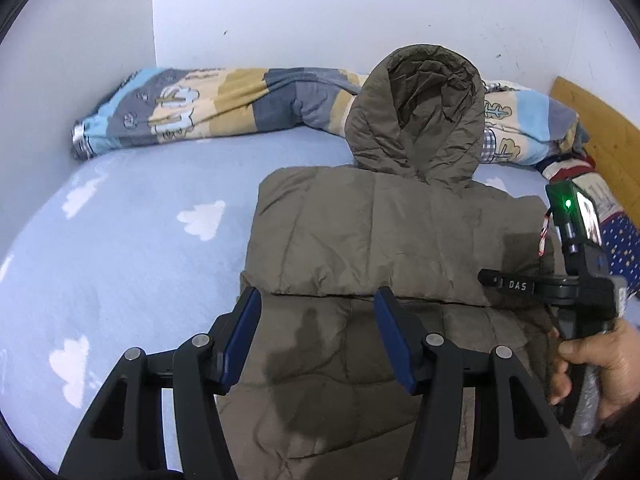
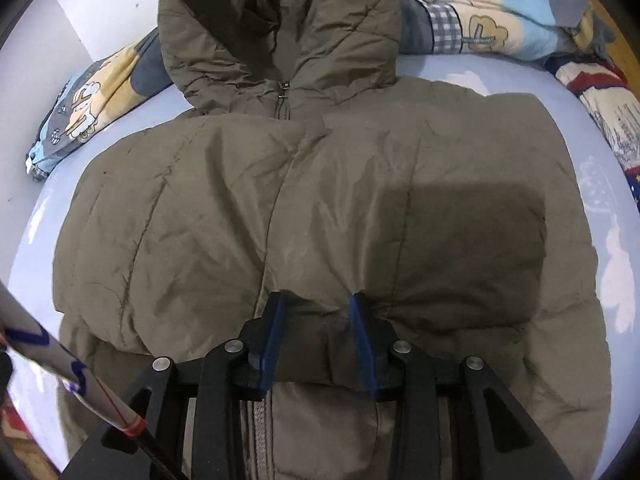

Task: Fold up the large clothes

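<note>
Left claw (image 1: 318,308) spread wide, hovering; right claw (image 2: 318,314) partly closed, pinching fabric fold

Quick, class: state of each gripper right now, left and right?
Left gripper: open, above the jacket, holding nothing.
Right gripper: partly closed, fingers pinching a folded edge of the jacket.
</note>
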{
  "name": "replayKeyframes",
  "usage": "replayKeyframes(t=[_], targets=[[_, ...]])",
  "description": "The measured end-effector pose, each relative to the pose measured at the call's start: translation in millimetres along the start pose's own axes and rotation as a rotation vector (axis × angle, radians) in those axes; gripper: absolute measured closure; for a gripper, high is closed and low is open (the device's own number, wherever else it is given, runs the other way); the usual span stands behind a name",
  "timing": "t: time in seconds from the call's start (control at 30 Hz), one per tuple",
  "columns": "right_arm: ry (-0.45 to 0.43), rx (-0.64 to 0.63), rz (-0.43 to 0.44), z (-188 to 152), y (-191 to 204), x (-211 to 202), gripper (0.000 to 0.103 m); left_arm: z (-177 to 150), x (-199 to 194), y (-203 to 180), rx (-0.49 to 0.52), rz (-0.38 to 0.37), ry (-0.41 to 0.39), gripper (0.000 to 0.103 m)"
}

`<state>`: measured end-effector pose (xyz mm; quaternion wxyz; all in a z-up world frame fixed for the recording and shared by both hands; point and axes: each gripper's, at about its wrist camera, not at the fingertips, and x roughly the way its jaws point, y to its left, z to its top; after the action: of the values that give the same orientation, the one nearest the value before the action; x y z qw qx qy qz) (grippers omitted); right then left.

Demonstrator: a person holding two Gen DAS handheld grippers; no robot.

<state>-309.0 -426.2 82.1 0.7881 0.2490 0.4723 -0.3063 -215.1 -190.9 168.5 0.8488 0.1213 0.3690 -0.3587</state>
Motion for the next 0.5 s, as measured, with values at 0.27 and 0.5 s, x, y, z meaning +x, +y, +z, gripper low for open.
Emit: replayKeyframes(t=[0.27, 0.5], targets=[[-0.015, -0.023, 0.052, 14, -5, -56, 0.066, 0, -15, -8, 0.038, 0.03, -0.061, 0.044], [-0.111, -0.043, 0.053, 57, -18, -131, 0.066, -2, -13, -13, 0.055, 0.013, -0.063, 0.043]])
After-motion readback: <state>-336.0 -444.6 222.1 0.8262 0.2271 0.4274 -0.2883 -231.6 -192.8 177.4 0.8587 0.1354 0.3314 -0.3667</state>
